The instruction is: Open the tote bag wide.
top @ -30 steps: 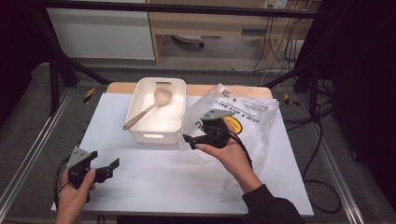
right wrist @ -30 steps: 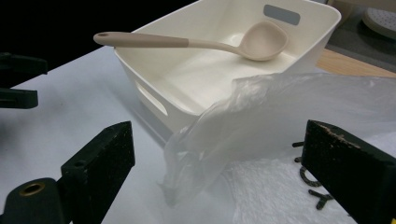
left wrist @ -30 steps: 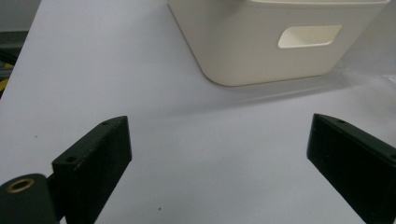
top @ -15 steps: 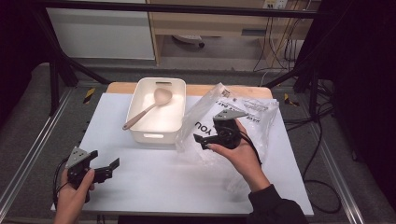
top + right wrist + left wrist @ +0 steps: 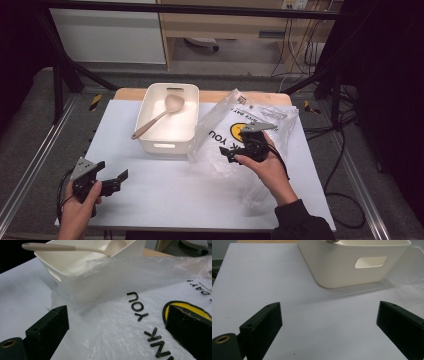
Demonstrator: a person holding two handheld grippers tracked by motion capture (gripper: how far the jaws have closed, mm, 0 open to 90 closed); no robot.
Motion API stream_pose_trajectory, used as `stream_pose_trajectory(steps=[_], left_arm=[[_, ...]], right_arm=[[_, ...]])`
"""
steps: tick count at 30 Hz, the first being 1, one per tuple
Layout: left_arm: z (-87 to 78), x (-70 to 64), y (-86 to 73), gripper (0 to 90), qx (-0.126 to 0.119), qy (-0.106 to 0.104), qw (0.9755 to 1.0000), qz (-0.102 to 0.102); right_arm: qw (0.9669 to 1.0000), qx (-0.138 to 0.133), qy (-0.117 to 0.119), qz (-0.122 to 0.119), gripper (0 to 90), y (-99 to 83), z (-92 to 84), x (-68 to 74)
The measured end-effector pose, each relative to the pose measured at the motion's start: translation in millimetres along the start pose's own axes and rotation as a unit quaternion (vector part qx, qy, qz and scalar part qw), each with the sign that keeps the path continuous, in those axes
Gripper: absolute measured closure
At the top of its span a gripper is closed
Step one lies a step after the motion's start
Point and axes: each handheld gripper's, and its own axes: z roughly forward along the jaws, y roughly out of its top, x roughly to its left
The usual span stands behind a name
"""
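A clear plastic bag [image 5: 260, 120] printed with a yellow smiley and black letters lies crumpled on the right half of the white table [image 5: 165, 195], its left edge raised against a white bin [image 5: 187, 131]. My right gripper [image 5: 229, 153] hovers over the bag's middle, jaws pointing left and open. In the right gripper view the bag [image 5: 125, 322] spreads under my right gripper [image 5: 117, 327], with nothing pinched. A wooden spoon [image 5: 159, 117] leans in the bin. My left gripper [image 5: 111, 172] rests open near the front left corner, holding nothing; in its own view my left gripper [image 5: 329, 325] faces the bin [image 5: 352, 267].
The bin's handle slot [image 5: 370, 262] faces the left gripper. Bare white tabletop [image 5: 274, 277] stretches between the left gripper and the bin. Black frame bars [image 5: 65, 75] and cables [image 5: 340, 150] flank the table. The spoon's handle [image 5: 47, 247] sticks out over the bin rim.
My right gripper has slid a little to the right across the bag. The left gripper has stayed where it was.
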Motion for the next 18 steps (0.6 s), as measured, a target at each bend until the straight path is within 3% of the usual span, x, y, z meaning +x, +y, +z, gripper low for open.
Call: stream_pose_trajectory(steps=[7,18], left_arm=[[0.2,-1.3,0.1,6.0,0.002,-0.001,1.0,0.004],[-0.2,-1.6,0.2,6.0,0.002,-0.001,1.0,0.004]], right_arm=[[0.9998,0.019,-0.01,-0.004,6.9,-21.1,9.9,-11.7],[0.9991,0.036,-0.02,0.009,6.4,-35.3,19.5,-26.2]])
